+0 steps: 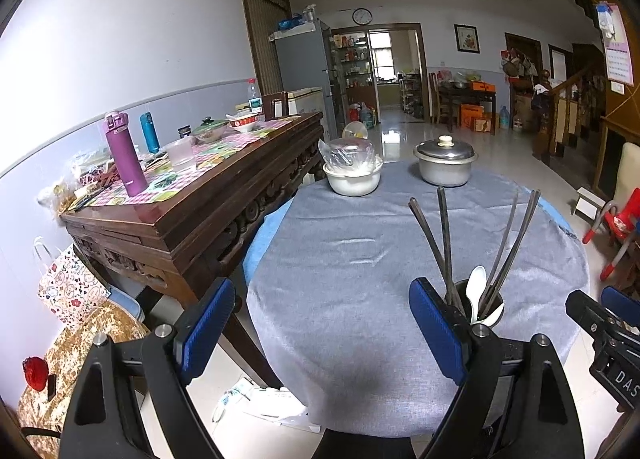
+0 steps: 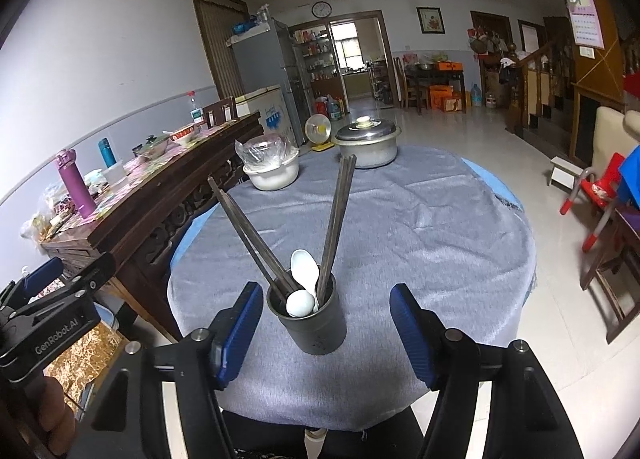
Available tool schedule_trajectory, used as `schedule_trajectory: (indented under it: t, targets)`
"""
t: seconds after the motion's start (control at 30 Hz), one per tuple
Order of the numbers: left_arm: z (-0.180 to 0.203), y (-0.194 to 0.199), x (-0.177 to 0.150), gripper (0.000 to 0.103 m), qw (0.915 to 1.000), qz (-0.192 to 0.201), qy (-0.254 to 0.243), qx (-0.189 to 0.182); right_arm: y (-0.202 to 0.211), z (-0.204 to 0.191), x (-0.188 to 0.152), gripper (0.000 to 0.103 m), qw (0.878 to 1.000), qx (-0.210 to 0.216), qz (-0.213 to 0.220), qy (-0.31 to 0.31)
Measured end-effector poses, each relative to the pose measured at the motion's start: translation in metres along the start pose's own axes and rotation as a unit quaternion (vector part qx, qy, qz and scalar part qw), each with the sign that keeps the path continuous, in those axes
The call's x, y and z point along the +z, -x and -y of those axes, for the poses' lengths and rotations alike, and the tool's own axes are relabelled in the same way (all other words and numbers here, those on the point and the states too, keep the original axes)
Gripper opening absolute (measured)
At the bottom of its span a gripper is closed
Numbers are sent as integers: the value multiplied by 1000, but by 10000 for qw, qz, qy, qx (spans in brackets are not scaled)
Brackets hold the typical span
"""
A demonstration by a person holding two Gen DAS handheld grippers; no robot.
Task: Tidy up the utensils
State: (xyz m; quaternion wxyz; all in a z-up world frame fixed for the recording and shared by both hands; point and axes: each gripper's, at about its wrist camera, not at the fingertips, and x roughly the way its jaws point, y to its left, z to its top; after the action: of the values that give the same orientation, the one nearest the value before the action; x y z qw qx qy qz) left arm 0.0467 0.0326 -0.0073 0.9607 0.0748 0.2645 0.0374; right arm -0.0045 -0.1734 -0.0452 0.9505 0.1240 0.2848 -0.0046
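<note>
A dark utensil cup point(image 2: 314, 325) stands near the front edge of the round table with the grey cloth point(image 2: 400, 227). It holds several dark chopsticks point(image 2: 336, 219) and two white spoons point(image 2: 304, 271). My right gripper point(image 2: 324, 323) is open, its blue pads either side of the cup without touching it. My left gripper point(image 1: 324, 323) is open and empty over the cloth. In the left wrist view the cup point(image 1: 480, 305) sits just behind its right pad, with chopsticks point(image 1: 444, 243) and spoons point(image 1: 476, 291) sticking up.
A white bowl with a bagged lid point(image 2: 272, 167) and a metal pot point(image 2: 368, 143) stand at the table's far side. A carved wooden sideboard point(image 1: 192, 211) with bottles and dishes stands left. A red child's chair point(image 2: 596, 195) is on the right.
</note>
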Motion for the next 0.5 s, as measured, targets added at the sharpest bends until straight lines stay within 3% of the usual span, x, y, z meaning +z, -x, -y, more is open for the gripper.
schedule_trajectory:
  t: [0.5]
  targets:
    - [-9, -3, -4, 89, 9999, -66, 89, -9, 0, -15, -1, 70, 9999, -63, 41, 125]
